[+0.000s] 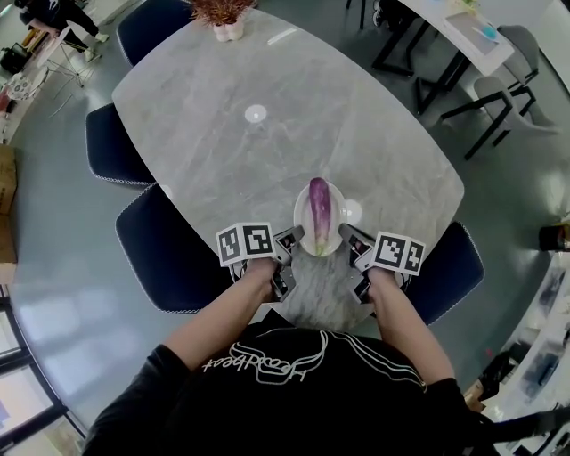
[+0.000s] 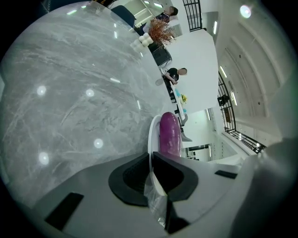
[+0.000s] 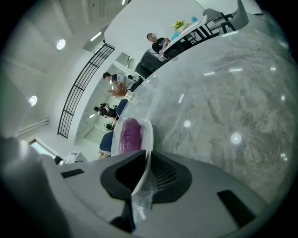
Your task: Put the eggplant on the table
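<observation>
A purple eggplant (image 1: 319,214) lies lengthwise on a small white plate (image 1: 300,216) over the near end of the grey marble table (image 1: 223,134). My left gripper (image 1: 289,240) is shut on the plate's left near rim. On the right near rim my right gripper (image 1: 349,240) is shut as well. In the left gripper view the eggplant (image 2: 169,132) sits just beyond the jaws, which pinch the thin plate edge (image 2: 151,137) with some clear film. The right gripper view shows the eggplant (image 3: 129,135) and rim (image 3: 149,135) the same way. Whether the plate rests on the table I cannot tell.
Dark blue chairs stand at the table's left (image 1: 165,245), further left (image 1: 111,147), far end (image 1: 156,22) and near right (image 1: 450,272). A white vase with dried plants (image 1: 224,18) sits at the far end. Other desks (image 1: 463,36) stand at the upper right.
</observation>
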